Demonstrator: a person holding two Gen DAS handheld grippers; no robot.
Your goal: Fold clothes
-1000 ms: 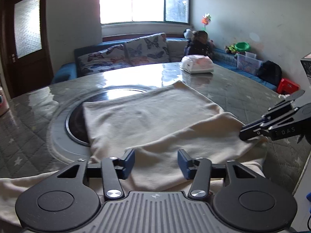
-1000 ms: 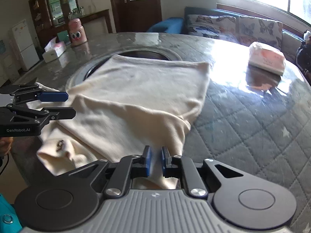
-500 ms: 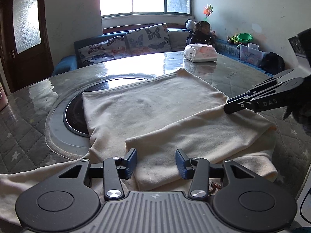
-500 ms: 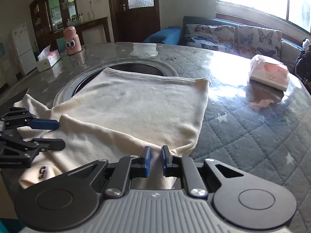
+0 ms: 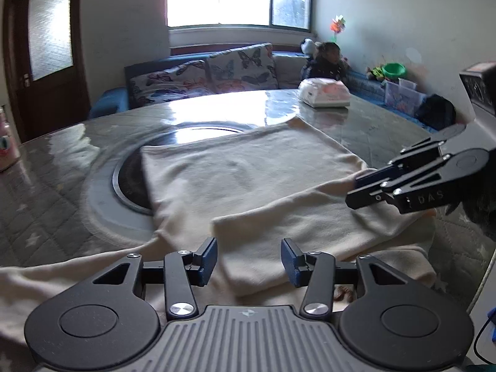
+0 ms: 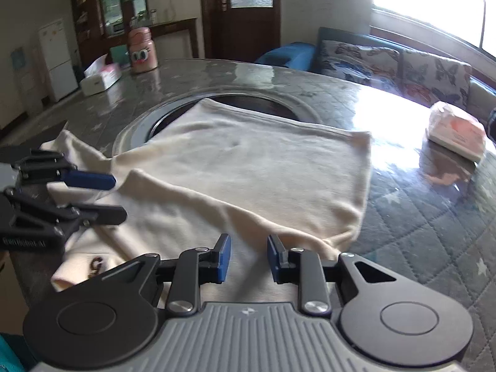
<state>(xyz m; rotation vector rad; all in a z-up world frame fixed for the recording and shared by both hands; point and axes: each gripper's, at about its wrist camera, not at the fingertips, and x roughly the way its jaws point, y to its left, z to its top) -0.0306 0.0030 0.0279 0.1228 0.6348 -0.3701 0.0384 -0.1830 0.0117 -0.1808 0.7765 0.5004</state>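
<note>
Cream garment [image 5: 248, 173] lies spread on the round table [image 5: 55, 192], its far part flat over the dark round inset [image 5: 130, 183] at the table's centre, its near part at the near edge, where I stand. One sleeve is folded across the body along that near edge; another trails off toward the table's left edge. A small dark mark shows on the cloth near the neckline [image 6: 97, 263].

My left gripper [image 5: 248, 262]: jaws apart and opening, blue pads on either side of the folded sleeve's end, not pressing it. Cloth lies under and between them, nothing held.

My right gripper [image 6: 248, 259]: jaws opening, a clear gap between the pads, cloth beneath them but not pinched. It sits over the garment's near right corner.

Tissue pack [image 6: 455, 133] rests toward the far right edge. Pink cartoon-faced container [image 6: 142, 50] and a white tissue box [image 6: 100, 79] stand at the far left edge.
</note>
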